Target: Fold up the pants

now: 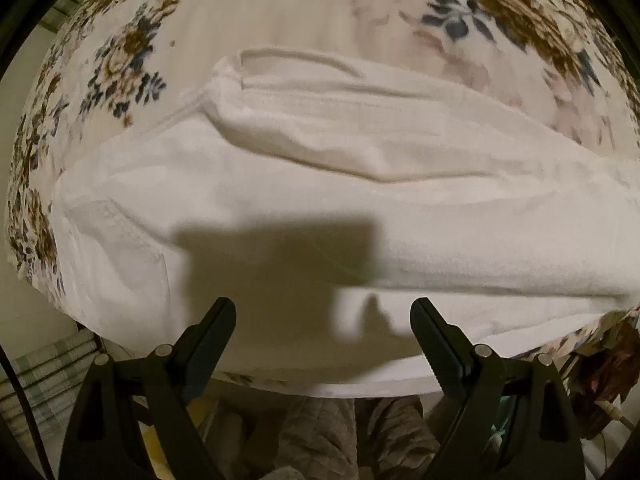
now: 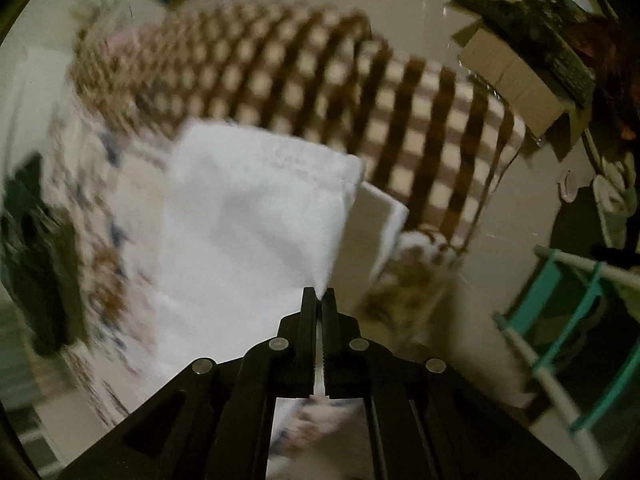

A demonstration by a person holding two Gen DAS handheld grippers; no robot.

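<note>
Left wrist view first: the left tongs (image 1: pixel 323 320) hang released, jaws spread wide with nothing between them, just above the near edge of the worktop (image 1: pixel 360 386). The pants (image 1: pixel 320 184) lie white across the floral cloth (image 1: pixel 120 60) that covers it, stretching from the left side off to the right. They look already doubled leg on leg, with a fabric ridge running across the middle and the waistband (image 1: pixel 296 58) looping at the far side. A pocket seam shows at the near left. The tongs' shadow falls square on the fabric below.

Over to the right wrist view, and it's blurry, so plenty of motion here. The right tongs (image 2: pixel 319 294) are clenched on the pants (image 2: pixel 248 216), pinching a thin edge of white fabric right at the tips. The cloth fans out from that pinch toward the far left, lifted clear of the worktop on this side, with a hem edge showing at the far end. Behind it sits a brown checked cover (image 2: pixel 320 92), a cardboard box (image 2: pixel 516 80) at the far right, and a teal rack (image 2: pixel 560 300) near right.

My read on progress: the lengthwise fold seems done, and a crosswise fold looks under way, with the right end raised to be carried over. Left to do, I'd judge, is laying that end down, squaring the edges and smoothing the ridge.
</note>
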